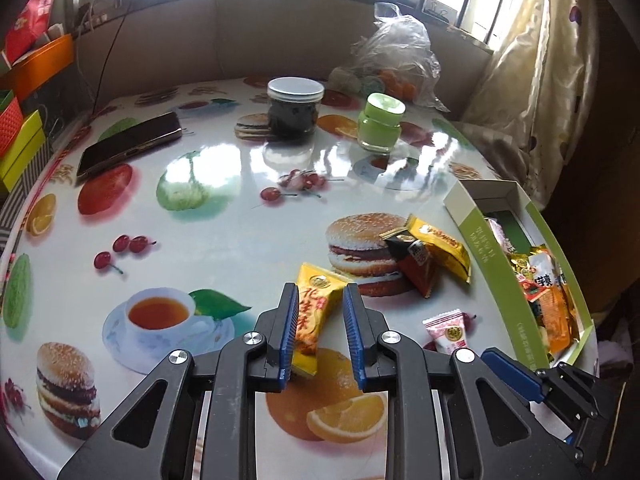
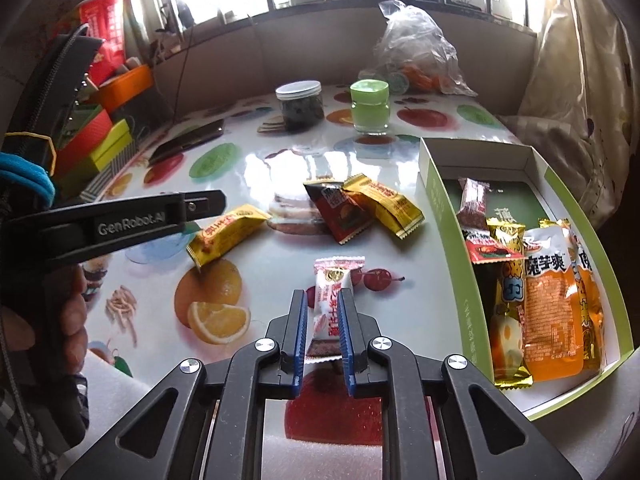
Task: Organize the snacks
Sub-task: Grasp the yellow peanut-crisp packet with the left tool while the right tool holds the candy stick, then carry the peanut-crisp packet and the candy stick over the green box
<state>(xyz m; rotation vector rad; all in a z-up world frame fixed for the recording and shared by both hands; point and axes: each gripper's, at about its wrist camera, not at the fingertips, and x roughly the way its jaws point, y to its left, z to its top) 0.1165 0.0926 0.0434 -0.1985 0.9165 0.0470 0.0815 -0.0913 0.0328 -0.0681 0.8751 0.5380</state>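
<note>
My left gripper (image 1: 319, 294) is open around a yellow peanut snack packet (image 1: 314, 318) that lies on the table; the packet also shows in the right wrist view (image 2: 226, 236). My right gripper (image 2: 323, 300) is closing on a white and pink candy packet (image 2: 334, 296), which touches or nearly touches both pads; the packet also shows in the left wrist view (image 1: 448, 330). A red packet (image 2: 344, 212) and a yellow packet (image 2: 384, 204) lie together mid-table. A green and white box (image 2: 440, 216) at the right holds several snack packets (image 2: 548, 300).
A dark jar with a white lid (image 1: 295, 108), a green jar (image 1: 380, 122), a phone (image 1: 128, 144) and a plastic bag of fruit (image 1: 394, 60) stand at the far side. Coloured boxes (image 2: 104, 136) are stacked at the left edge. A curtain (image 1: 532, 80) hangs at the right.
</note>
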